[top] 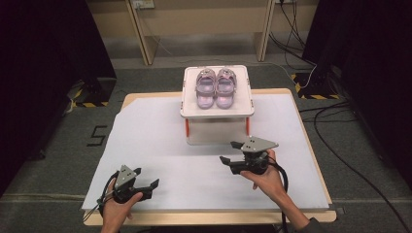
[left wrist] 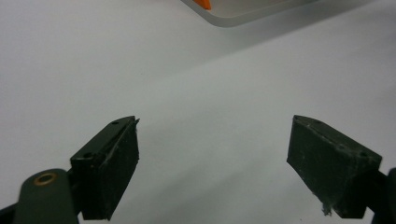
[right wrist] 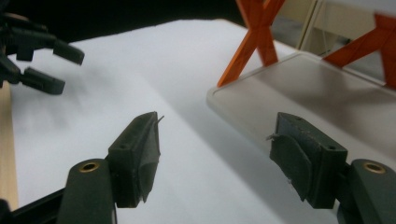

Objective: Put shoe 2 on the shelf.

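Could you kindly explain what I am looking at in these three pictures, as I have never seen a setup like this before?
No robot here: a person holds a hand-held gripper in each hand. The high view looks down on a table covered with a white sheet. The left gripper is low on the left, the right gripper further in on the right.

The other two pictures come from cameras riding on the grippers, each looking along its own two black jaws. In both, the jaws stand open with nothing between them, so nothing is held.

On the sheet stands a small white rack with orange legs. A pair of small purple shoes sits side by side on its top shelf. The right gripper view shows the lower shelf close ahead.
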A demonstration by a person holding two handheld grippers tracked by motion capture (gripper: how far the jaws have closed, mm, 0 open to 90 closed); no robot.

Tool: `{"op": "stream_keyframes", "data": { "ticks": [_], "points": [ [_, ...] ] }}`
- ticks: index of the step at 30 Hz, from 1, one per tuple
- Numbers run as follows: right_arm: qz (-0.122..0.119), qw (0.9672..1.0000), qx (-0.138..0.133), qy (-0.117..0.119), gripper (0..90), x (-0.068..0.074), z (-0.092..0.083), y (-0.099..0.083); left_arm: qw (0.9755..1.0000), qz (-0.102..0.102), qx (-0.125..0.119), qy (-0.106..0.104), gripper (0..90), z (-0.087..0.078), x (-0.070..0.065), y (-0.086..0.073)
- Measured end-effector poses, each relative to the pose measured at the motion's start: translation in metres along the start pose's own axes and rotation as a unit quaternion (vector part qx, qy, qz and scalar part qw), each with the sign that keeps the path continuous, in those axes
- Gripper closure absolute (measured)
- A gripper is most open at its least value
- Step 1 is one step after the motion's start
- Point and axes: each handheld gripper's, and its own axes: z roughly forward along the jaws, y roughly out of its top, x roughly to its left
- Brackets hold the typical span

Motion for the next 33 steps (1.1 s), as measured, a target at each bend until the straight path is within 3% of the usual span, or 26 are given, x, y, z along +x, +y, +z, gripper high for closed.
{"op": "stream_keyframes", "data": {
  "ticks": [5,10,24,33],
  "points": [
    [0.001,0.9998,0.018,0.008,31.7,0.006,0.004,-0.013,0.9999,0.011,-0.001,-0.003,16.0,-0.001,-0.004,0.001],
    [0.002,0.9996,0.027,0.007,30.2,0.007,0.003,-0.02,1.0,0.003,0.0,-0.001,16.0,-0.002,-0.002,-0.001],
    [0.007,0.9985,0.054,0.0,27.7,0.008,-0.009,-0.041,1.0,0.007,0.005,-0.003,15.9,-0.001,-0.002,-0.002],
    [0.023,0.9951,0.096,0.0,22.7,0.011,-0.018,-0.067,0.9999,0.006,0.009,-0.005,15.9,0.0,-0.003,-0.003]
  ]
}}
